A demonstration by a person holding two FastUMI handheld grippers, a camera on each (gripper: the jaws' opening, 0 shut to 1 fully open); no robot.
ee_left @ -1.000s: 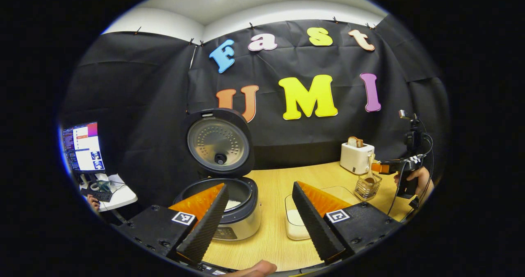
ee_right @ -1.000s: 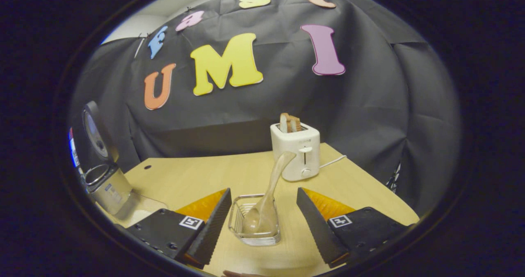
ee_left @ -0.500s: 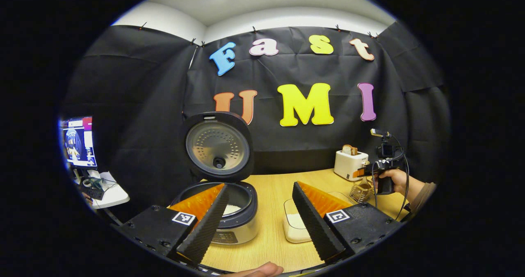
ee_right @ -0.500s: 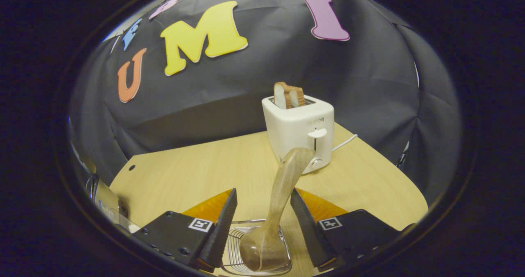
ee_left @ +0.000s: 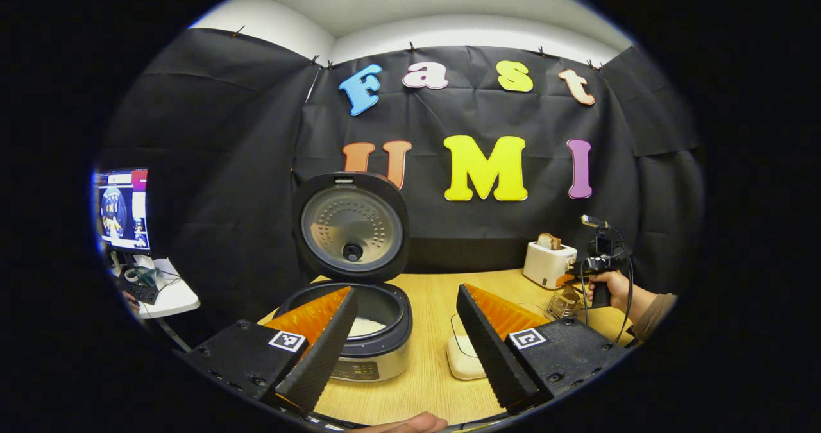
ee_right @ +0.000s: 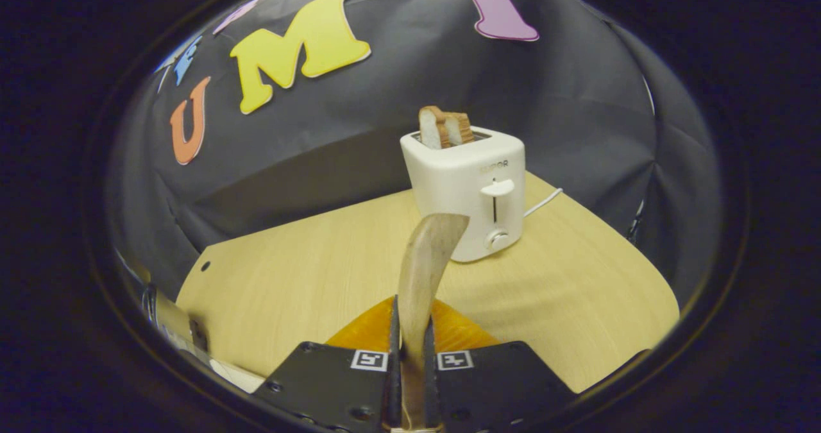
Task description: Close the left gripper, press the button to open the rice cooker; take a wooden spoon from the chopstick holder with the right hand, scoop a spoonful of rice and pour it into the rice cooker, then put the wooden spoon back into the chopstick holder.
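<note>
Where right hand-held gripper (ee_right: 410,362) pinches it, wooden spoon (ee_right: 424,263) pale, curved, upright

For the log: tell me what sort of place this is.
Likely a mock kitchen in a recording booth: an open rice cooker and a toaster on a wooden table, black cloth wall, a monitor aside.

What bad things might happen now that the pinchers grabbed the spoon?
The right gripper pinches the wooden spoon low on its handle, so the spoon might twist or slip when lifted. Lifting it might also tug the wire holder along or tip it. The toaster stands close behind, so a swing forward might bump it.
</note>
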